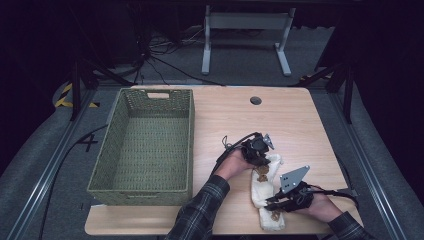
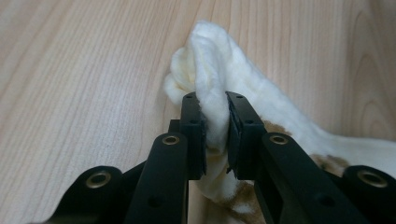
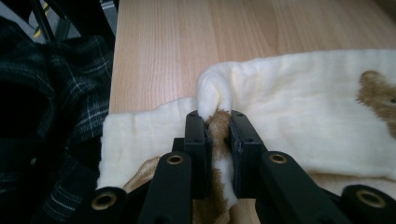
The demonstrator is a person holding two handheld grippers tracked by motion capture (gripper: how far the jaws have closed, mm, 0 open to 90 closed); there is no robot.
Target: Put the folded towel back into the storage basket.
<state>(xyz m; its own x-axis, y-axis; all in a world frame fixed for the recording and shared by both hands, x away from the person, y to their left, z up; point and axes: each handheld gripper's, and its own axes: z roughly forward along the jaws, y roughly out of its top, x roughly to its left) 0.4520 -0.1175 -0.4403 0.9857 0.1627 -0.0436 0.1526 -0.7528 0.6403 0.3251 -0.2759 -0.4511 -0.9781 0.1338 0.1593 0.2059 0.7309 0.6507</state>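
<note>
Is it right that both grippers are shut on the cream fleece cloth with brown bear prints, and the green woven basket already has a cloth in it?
Not quite: the green woven basket is empty in the high view. Left gripper and right gripper are each shut on the cream fleece cloth with brown bear prints.

A cream fleece cloth (image 1: pixel 264 192) with brown bear prints lies crumpled lengthwise on the wooden table's near right part, a fold pinched up at each end.
</note>
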